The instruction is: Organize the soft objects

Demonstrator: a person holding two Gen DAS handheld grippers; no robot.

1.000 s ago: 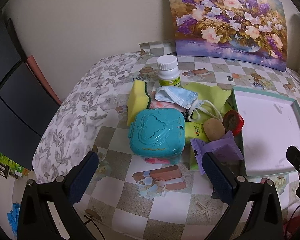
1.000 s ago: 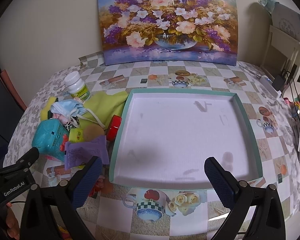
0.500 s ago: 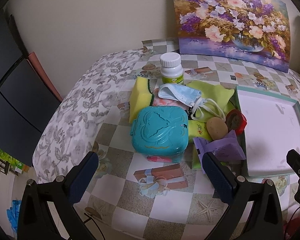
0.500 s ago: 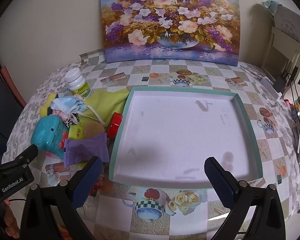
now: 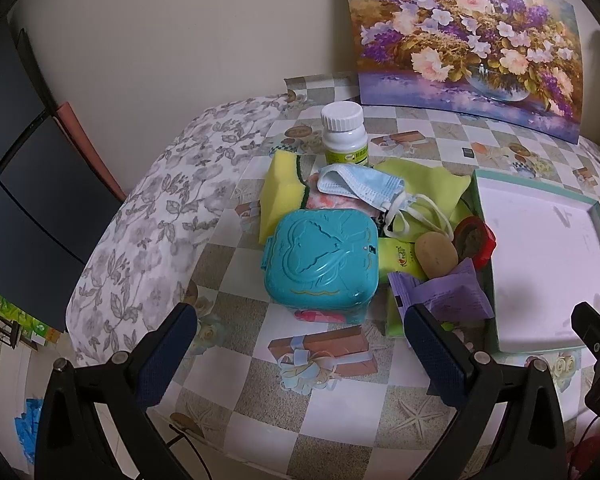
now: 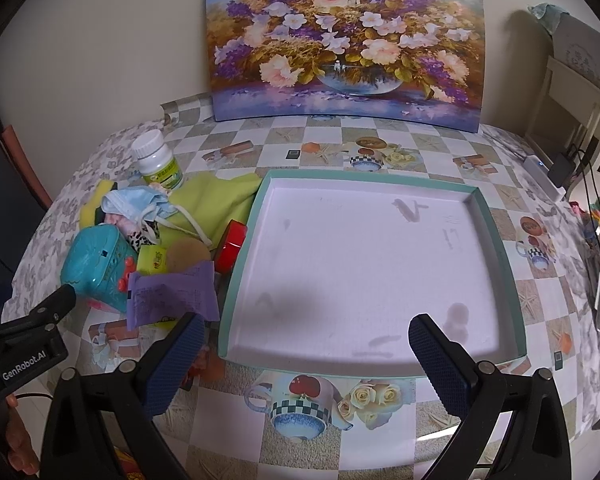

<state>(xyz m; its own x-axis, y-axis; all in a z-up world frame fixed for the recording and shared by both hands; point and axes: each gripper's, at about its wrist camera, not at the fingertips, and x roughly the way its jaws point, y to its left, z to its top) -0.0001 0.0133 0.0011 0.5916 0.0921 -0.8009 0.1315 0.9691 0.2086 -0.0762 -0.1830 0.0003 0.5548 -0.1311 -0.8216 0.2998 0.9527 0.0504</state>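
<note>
Your left gripper [image 5: 300, 320] is spread wide and holds nothing. It hangs over the near table edge, clear of the pile. Straight ahead between the fingers sits the teal plastic case [image 5: 321, 257], on the checkered tablecloth [image 5: 340, 412]. Beyond the case, to the left, is the yellow sponge [image 5: 281, 197], tilted on edge against the pile. Behind the case lies the blue face mask [image 5: 360, 186], draped on a pink cloth [image 5: 332, 203] and the green cloth [image 5: 424, 182]. The white pill bottle [image 5: 345, 134] stands upright at the far end of the pile. Just ahead of your left gripper's right finger: purple packet [image 5: 446, 294], potato [image 5: 436, 255], red-rimmed round thing [image 5: 475, 239], yellow-green sachet [image 5: 399, 255].

Your right gripper [image 6: 302, 328] is also wide and holds nothing. It hangs over the near rim of the teal tray [image 6: 496, 224]; the white tray floor lies between and beyond the fingers. The whole pile sits off the left finger, touching the tray's left wall. The purple packet is just beside that fingertip. A flower painting [image 6: 340, 36] leans on the wall, well beyond the tray.
</note>
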